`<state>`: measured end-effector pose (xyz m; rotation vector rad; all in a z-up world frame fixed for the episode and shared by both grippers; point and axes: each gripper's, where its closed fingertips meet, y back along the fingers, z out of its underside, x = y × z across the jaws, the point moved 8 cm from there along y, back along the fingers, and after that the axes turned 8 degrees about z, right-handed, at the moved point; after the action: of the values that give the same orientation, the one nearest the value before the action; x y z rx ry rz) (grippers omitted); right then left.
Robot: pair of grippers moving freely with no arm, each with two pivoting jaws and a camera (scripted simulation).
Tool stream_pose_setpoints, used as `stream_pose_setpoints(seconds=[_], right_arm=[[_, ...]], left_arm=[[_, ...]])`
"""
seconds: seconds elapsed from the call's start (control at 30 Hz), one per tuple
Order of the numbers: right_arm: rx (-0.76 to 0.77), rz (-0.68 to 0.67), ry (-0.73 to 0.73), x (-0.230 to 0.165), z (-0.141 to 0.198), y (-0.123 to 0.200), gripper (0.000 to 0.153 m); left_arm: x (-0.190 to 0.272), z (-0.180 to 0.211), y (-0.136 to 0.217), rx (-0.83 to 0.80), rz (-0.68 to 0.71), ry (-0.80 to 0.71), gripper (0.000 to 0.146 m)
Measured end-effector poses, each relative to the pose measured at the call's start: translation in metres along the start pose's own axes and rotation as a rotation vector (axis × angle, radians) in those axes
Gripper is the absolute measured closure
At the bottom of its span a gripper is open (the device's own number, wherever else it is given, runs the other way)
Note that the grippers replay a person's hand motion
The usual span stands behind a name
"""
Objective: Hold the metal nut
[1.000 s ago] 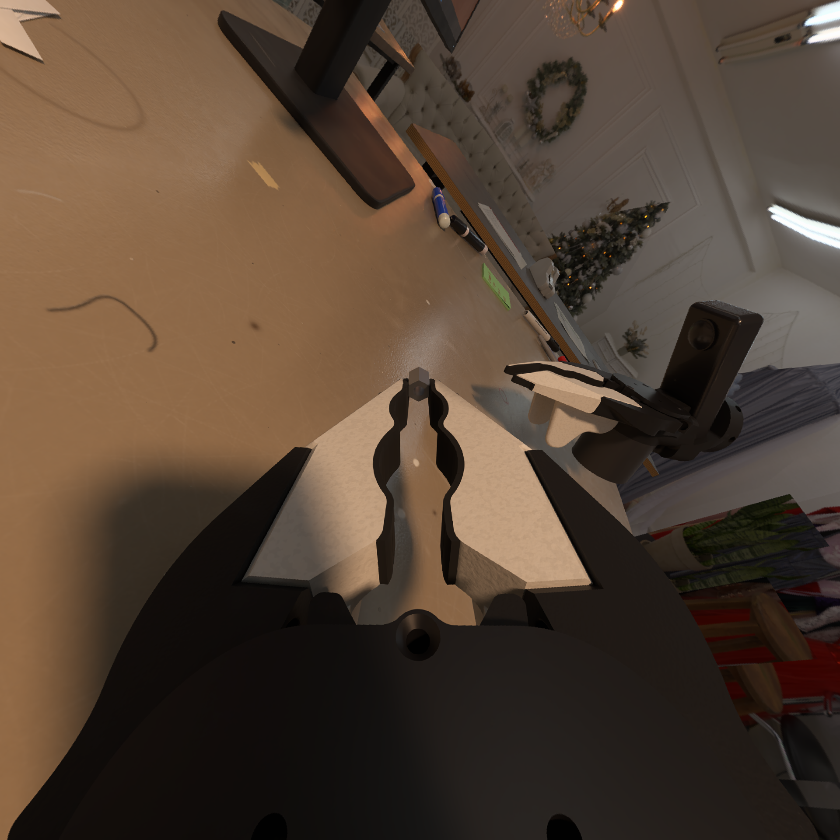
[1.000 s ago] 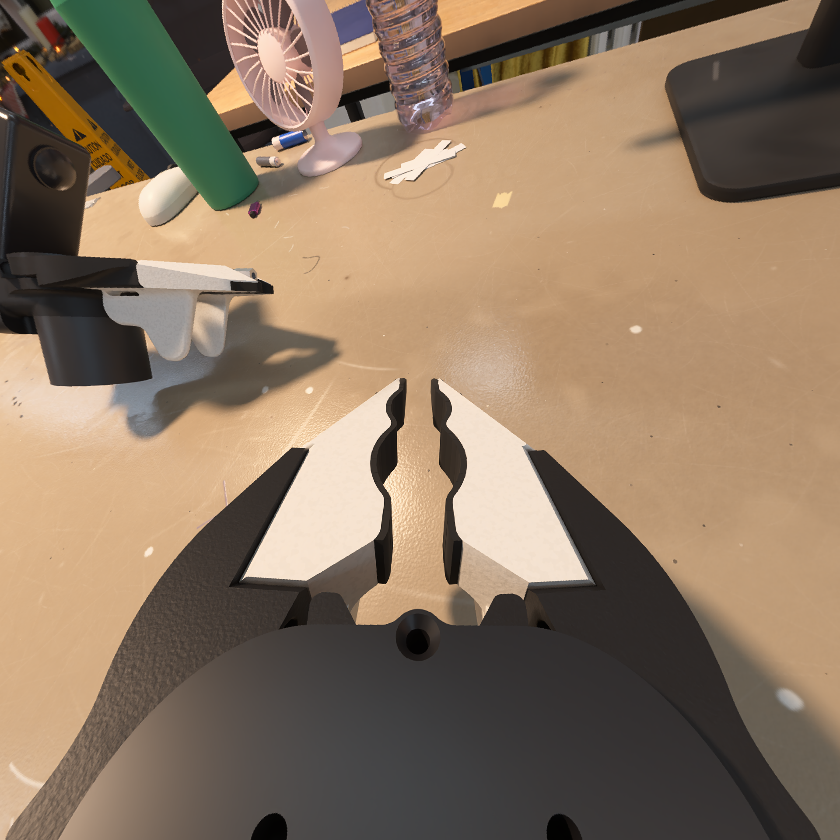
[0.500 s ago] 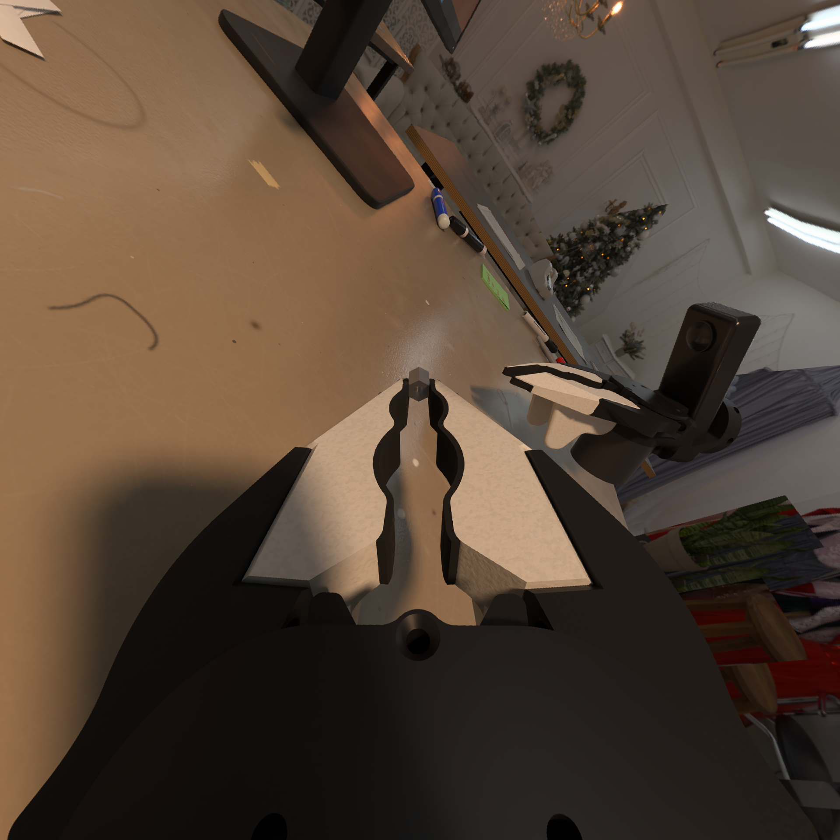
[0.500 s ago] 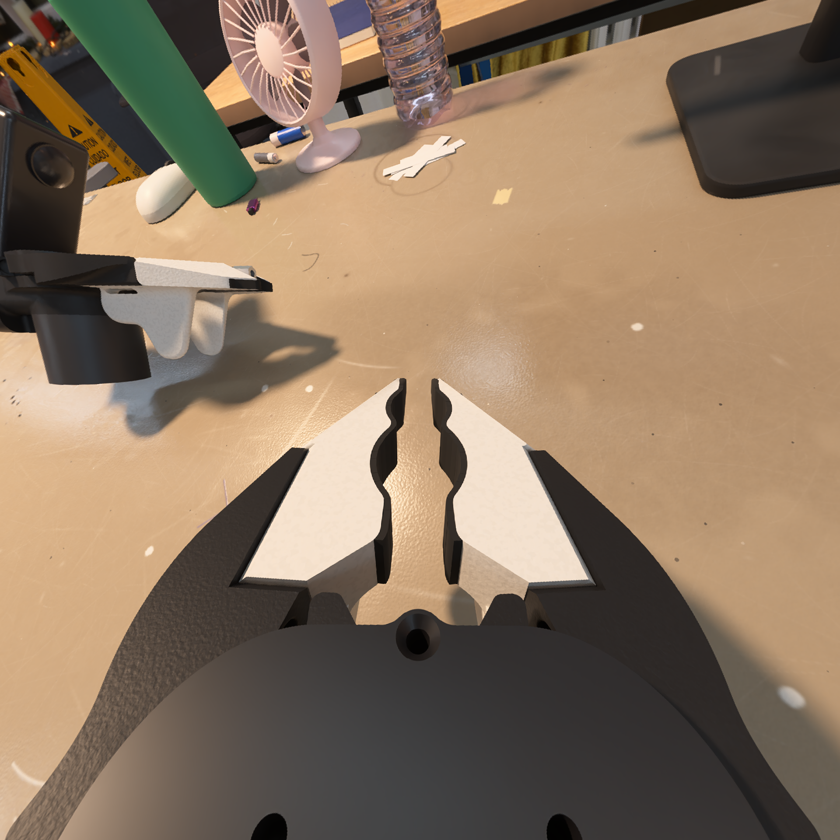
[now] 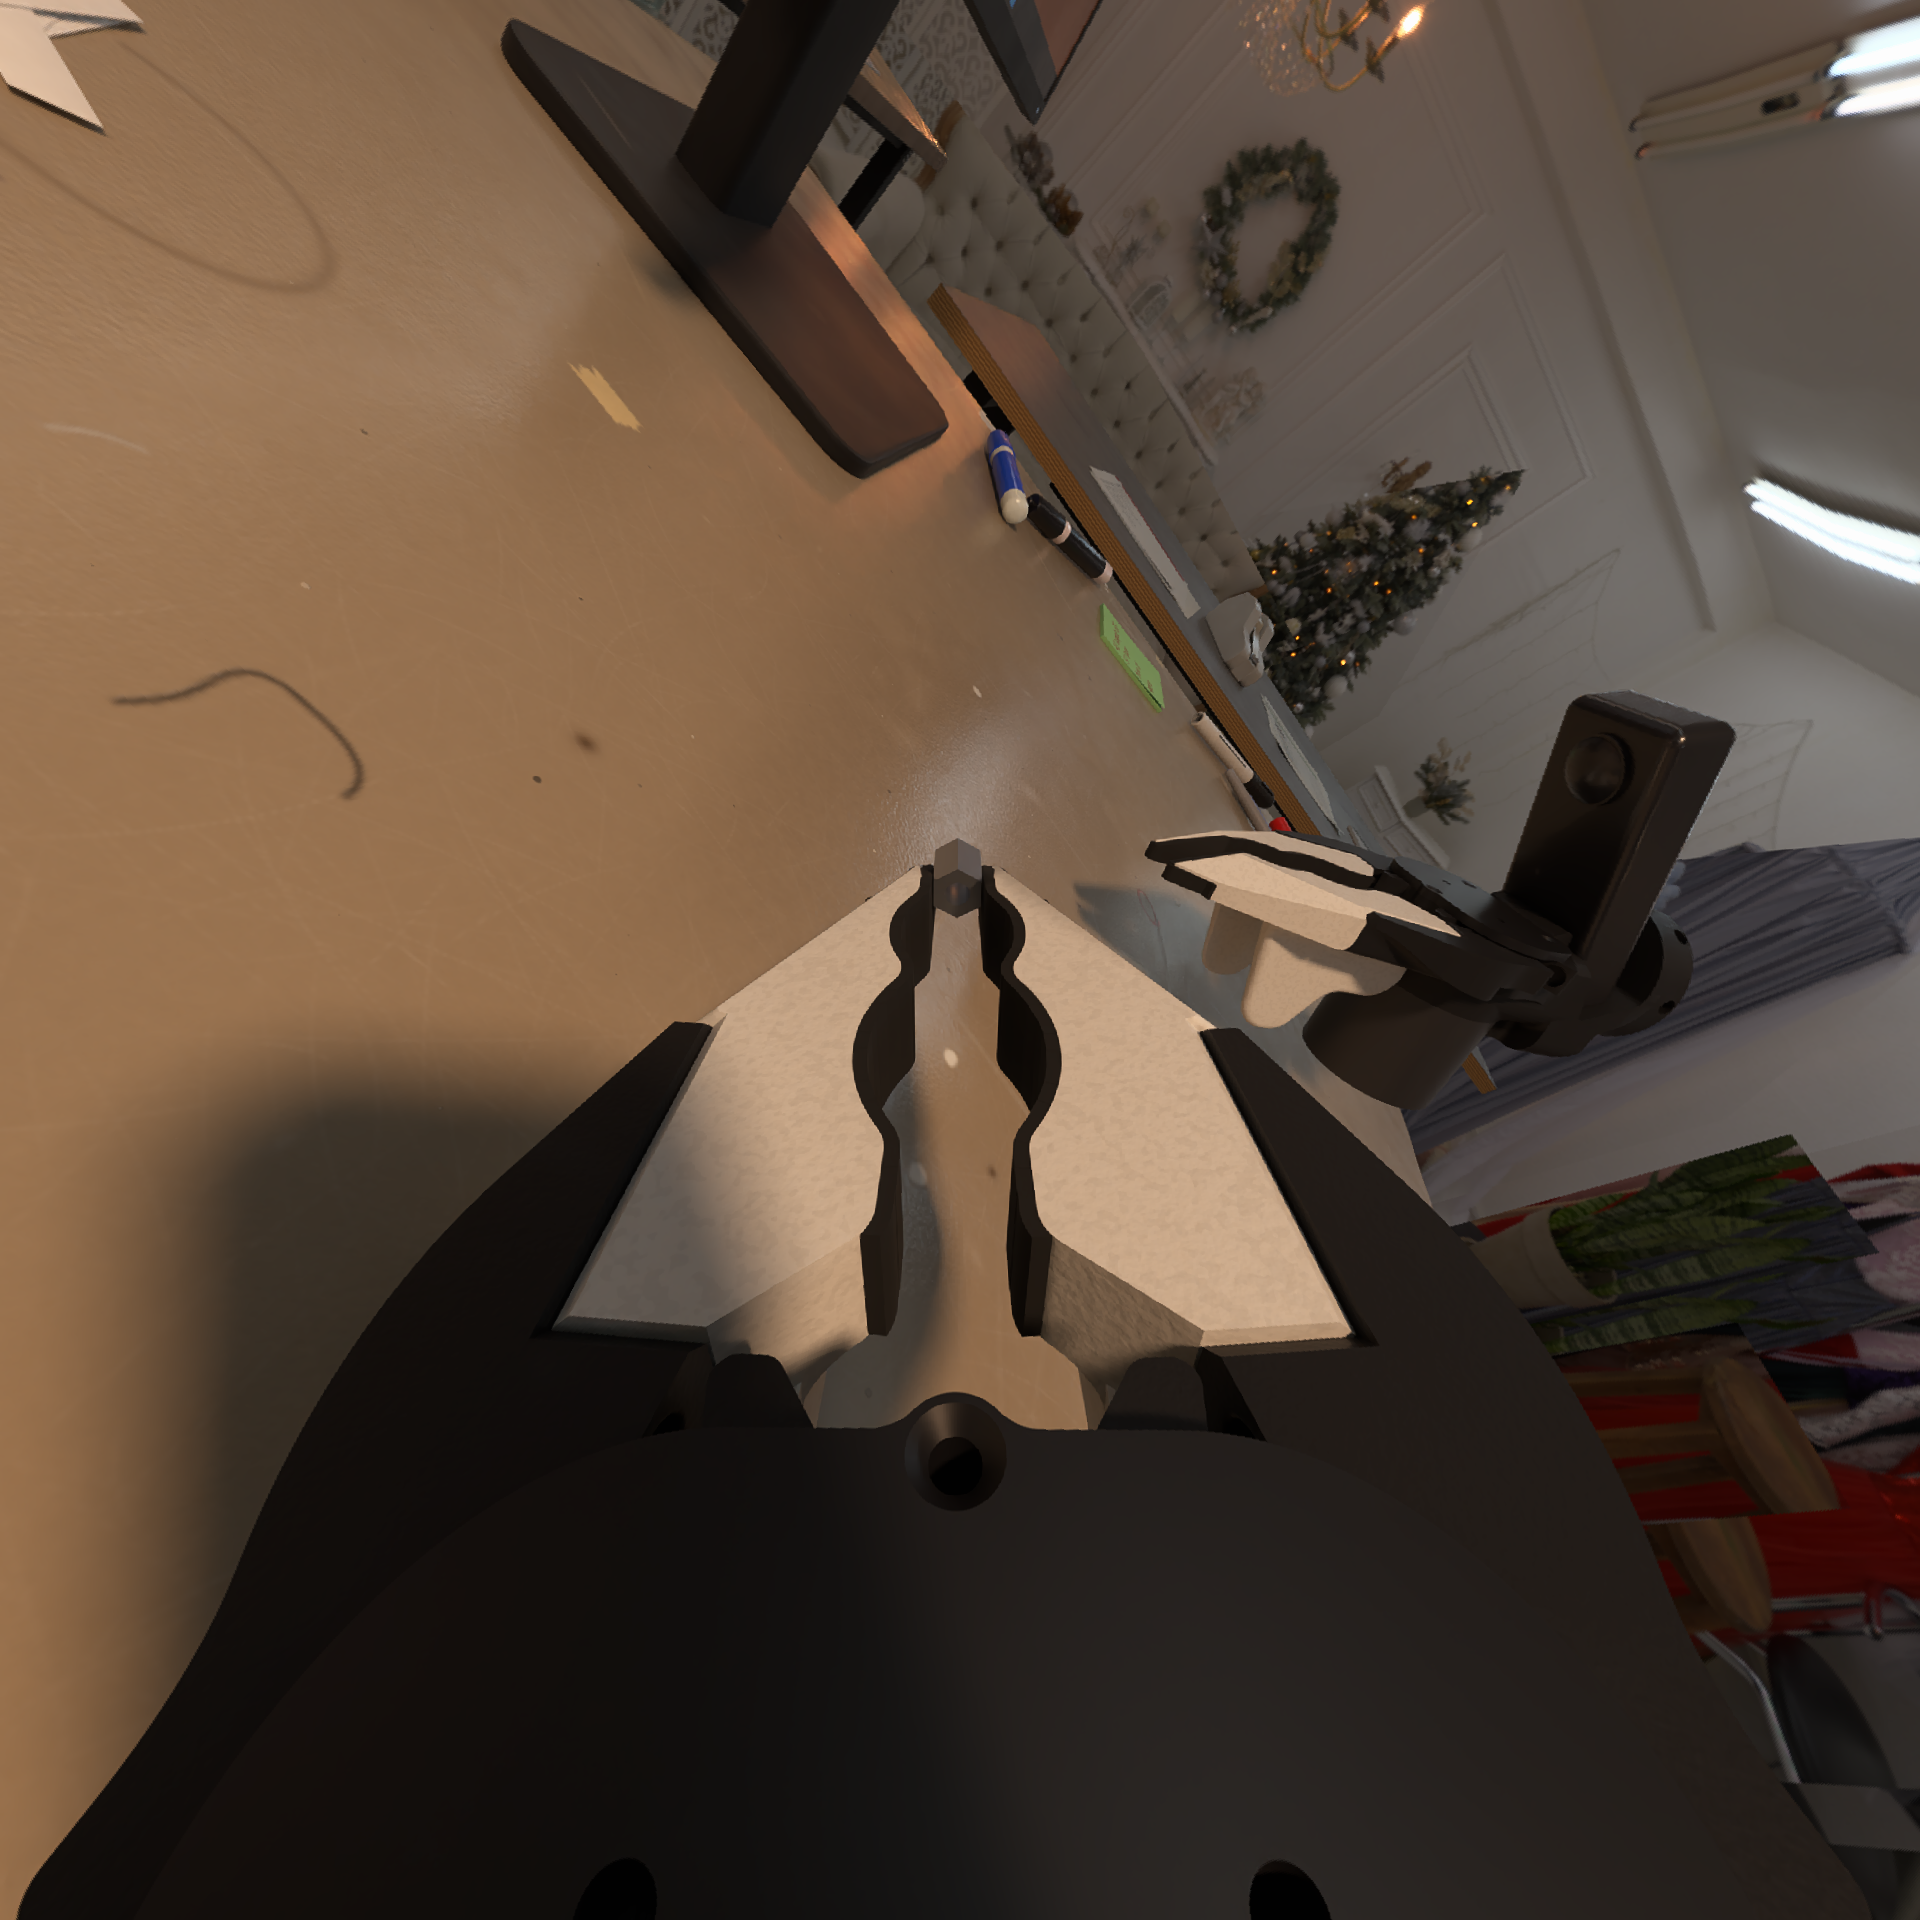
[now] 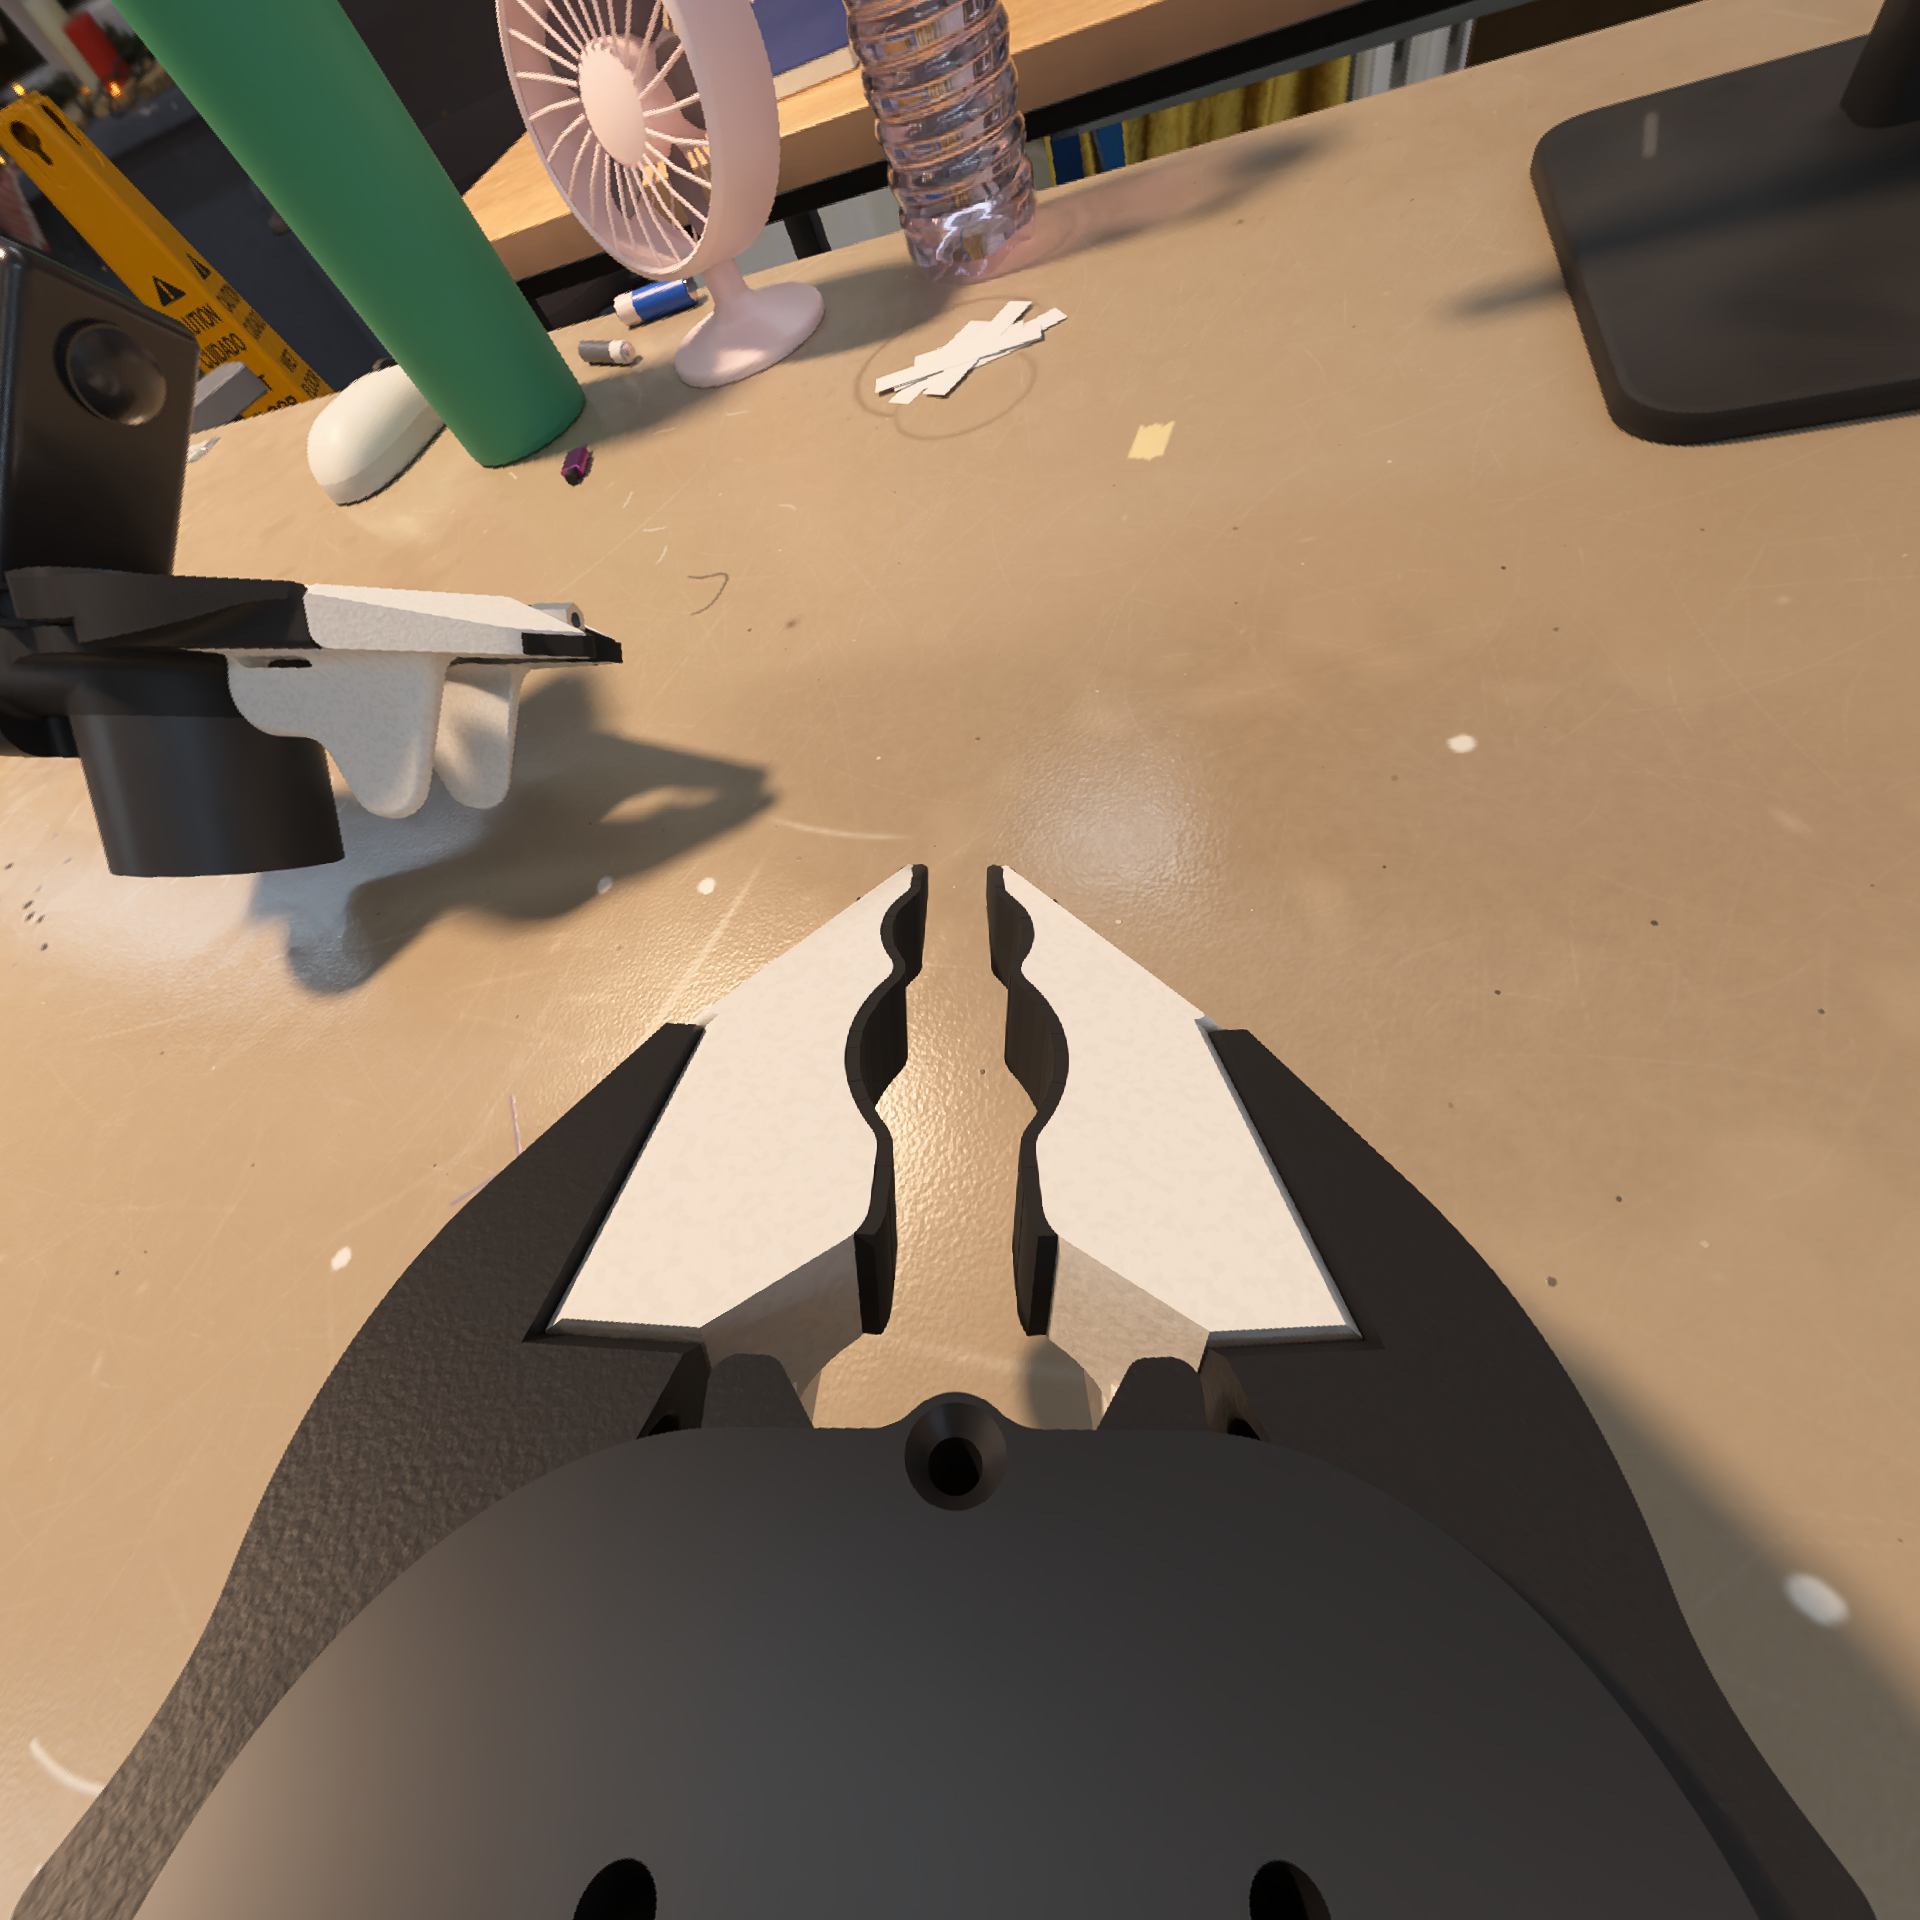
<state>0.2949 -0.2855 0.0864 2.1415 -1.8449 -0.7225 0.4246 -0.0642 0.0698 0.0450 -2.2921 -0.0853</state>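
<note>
nut [image 5: 957,878]: dull grey metal | table [image 6: 1351,675]: glossy, scuffed

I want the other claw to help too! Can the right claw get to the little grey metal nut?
Probably not easily. The small grey metal nut sits pinched at the tips of the left gripper, whose pale fingers cover its sides. The right gripper is empty, off to one side, over bare tan tabletop.

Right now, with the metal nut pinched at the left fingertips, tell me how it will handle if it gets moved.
The metal nut is tiny and faceted, so it is probably stiff and light. Only the very tips of the left gripper hold it, so it may slip or twist out. If dropped on the smooth table, it would likely skid or tumble.
</note>
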Motion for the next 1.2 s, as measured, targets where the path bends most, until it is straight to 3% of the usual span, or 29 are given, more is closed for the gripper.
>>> stream_pose_setpoints(seconds=[1.2], right_arm=[[0.002, 0.006, -0.009, 0.001, 0.0001, 0.0004, 0.139]], left_arm=[[-0.001, -0.0004, -0.0005, 0.0, 0.002, 0.009, 0.138]])
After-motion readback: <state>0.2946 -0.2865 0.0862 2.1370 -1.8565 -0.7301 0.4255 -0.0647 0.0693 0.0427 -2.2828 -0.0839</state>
